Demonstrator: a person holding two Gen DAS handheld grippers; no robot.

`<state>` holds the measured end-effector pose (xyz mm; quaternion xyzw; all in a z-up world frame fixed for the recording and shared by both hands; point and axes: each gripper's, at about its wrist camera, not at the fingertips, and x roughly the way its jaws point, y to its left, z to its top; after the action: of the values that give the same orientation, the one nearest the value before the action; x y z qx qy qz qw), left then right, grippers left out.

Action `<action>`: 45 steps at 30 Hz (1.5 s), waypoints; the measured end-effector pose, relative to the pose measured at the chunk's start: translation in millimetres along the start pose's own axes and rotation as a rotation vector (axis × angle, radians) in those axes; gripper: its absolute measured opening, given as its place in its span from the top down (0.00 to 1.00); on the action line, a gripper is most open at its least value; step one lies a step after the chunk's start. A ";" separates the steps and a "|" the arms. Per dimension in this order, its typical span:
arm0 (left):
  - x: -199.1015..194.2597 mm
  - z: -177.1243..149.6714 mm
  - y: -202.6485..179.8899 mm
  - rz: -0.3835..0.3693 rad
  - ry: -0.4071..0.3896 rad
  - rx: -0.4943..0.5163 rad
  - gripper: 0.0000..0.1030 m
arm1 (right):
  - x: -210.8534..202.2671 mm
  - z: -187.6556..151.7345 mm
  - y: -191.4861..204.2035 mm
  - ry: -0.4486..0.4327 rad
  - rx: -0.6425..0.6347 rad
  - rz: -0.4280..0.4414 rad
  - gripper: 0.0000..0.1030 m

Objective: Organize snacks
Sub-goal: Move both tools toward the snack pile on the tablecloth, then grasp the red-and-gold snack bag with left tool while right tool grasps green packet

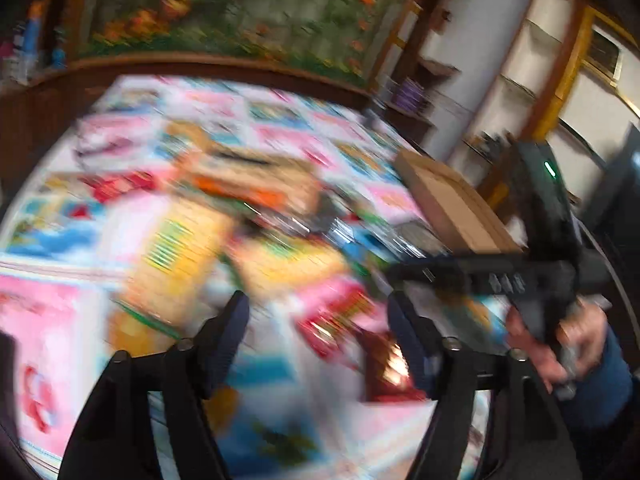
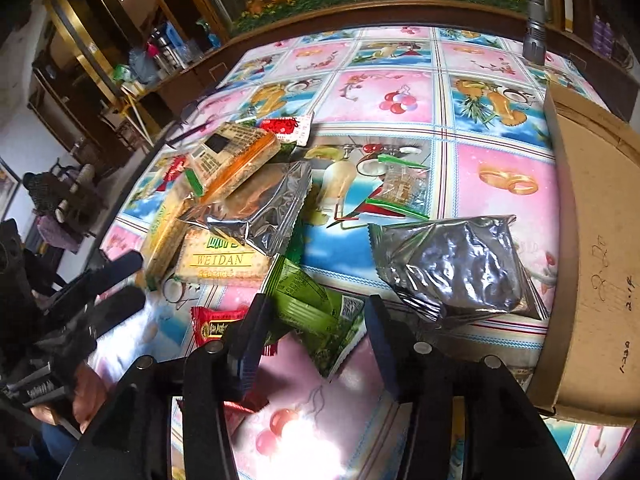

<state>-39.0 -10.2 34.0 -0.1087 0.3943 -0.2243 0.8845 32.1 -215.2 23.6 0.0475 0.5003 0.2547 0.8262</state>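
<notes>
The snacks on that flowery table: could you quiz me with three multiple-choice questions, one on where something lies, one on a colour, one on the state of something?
1. Where is the cardboard box in the right wrist view?
A. at the table's right edge
B. under the snack pile
C. on the floor

2. What colour is the packet lying between the right tool's fingers?
A. blue
B. green
C. white

3. How does the right tool stand?
A. clamped on the silver pouch
B. out of sight
C. open, fingers apart

Answers:
1. A, the box sits on the patterned tablecloth at the right.
2. B, its wrapper is green.
3. C, the packet lies loosely in the gap, and the silver pouch rests apart.
</notes>
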 end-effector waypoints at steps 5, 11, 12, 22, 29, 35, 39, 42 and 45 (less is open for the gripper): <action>21.2 -18.0 -43.5 0.033 0.126 0.143 0.24 | -9.4 -6.0 -4.3 -0.052 -0.009 0.056 0.47; 50.2 -26.2 -69.5 0.167 0.208 0.250 0.29 | -5.9 -8.4 -9.6 -0.080 -0.012 0.116 0.46; 51.5 -26.1 -69.7 0.181 0.207 0.252 0.32 | -4.4 -9.0 -9.8 -0.082 -0.016 0.121 0.45; 46.6 -12.3 -43.4 0.229 0.151 0.165 0.67 | -2.7 -12.4 -5.3 -0.102 -0.100 0.110 0.40; 38.8 -8.0 -22.5 0.128 0.135 0.061 0.68 | 9.8 -16.7 11.5 -0.081 -0.200 0.077 0.39; 35.9 -8.6 -23.8 0.138 0.127 0.062 0.68 | 10.3 -27.2 29.1 -0.089 -0.283 0.033 0.69; 30.5 -9.8 -27.2 0.135 0.111 0.067 0.68 | -2.5 -22.4 15.7 -0.125 -0.195 0.072 0.69; 26.1 -8.9 -32.9 0.132 0.099 0.075 0.68 | -20.8 -18.4 7.3 -0.172 -0.112 0.113 0.69; 24.8 -4.5 -36.5 0.120 0.093 0.068 0.68 | -41.0 -13.8 2.8 -0.218 -0.067 0.138 0.69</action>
<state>-39.2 -54.3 28.4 -0.0443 0.4328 -0.1889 0.8804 4.1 -234.4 50.6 0.0815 0.3944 0.3210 0.8572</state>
